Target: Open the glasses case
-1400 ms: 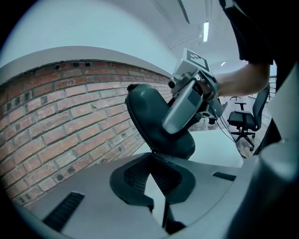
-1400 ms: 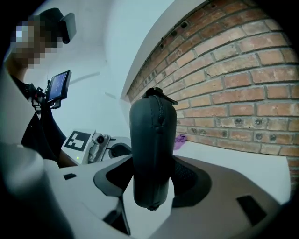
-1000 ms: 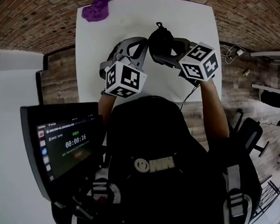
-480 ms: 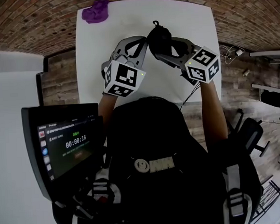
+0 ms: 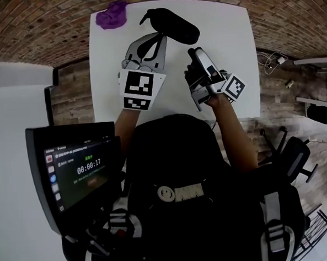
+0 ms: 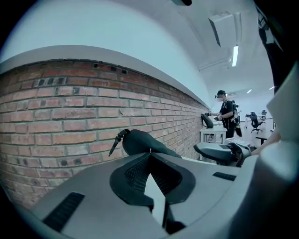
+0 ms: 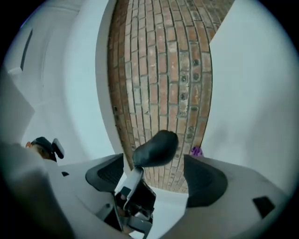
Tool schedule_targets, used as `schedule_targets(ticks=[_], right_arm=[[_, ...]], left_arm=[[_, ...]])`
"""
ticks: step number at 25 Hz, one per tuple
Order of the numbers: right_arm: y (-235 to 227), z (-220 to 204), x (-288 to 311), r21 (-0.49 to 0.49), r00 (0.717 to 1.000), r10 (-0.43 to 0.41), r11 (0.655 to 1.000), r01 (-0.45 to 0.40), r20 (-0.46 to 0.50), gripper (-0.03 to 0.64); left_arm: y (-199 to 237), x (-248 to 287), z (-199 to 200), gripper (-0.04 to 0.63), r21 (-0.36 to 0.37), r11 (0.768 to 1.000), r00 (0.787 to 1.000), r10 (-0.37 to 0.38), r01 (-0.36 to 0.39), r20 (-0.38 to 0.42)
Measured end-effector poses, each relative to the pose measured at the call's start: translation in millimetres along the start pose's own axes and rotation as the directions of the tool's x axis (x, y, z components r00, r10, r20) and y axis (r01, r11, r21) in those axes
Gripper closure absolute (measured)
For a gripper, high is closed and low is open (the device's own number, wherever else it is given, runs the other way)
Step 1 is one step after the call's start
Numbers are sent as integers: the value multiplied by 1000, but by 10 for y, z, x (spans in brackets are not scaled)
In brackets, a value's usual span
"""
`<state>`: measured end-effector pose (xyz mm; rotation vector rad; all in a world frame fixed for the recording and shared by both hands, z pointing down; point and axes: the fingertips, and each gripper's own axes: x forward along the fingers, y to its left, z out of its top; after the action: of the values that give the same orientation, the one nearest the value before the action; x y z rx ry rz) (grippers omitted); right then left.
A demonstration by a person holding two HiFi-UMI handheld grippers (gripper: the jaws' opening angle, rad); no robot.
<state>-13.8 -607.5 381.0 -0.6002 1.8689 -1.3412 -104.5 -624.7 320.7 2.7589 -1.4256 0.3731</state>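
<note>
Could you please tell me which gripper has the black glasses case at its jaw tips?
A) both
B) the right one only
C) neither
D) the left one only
D: the glasses case sits at the shut tips of the left gripper, while the right gripper stands clear of it, its jaws having just been opening with nothing between them.

the screen [image 5: 77,168] at lower left shows a timer reading 00:00:17; its other print is unreadable.

Black oblong glasses case [image 5: 172,25] held aloft, slanting.
</note>
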Motion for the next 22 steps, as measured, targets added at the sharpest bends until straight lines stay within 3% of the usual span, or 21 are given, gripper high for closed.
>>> schedule_targets(ticks=[6,15,19,22], right_arm=[[-144,152,209,225,986,-38,974,1,163,216],[-143,176,320,353,972,6,931,-91,234,215],[-96,390,354,338,955,1,935,-106,296,216],[83,446,422,295,963,45,947,-126,266,216]], left_arm=[[-234,15,88,591,19,999,998,-52,51,29],[-465,16,134,591,8,988,987,-152,152,49],[-703,8,43,592,128,964,972,-233,233,-14],[-891,-11,-118,592,252,916,950,-293,311,-106]])
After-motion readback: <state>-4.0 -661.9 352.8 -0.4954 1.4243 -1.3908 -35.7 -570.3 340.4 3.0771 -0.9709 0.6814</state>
